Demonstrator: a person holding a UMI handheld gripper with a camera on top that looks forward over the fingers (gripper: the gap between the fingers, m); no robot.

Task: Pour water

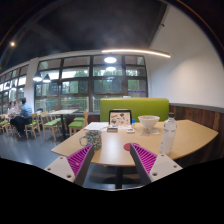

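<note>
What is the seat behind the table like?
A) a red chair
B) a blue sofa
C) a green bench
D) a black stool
C: a green bench runs behind the wooden table, which holds a water bottle and a bowl. The gripper is open, short of the table, with nothing between its fingers.

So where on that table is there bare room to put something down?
The near half of the table, just beyond the open gripper and between its fingers, looks bare. The far side is crowded: a cup, a standing card, a bowl and a water bottle at the right.
</note>
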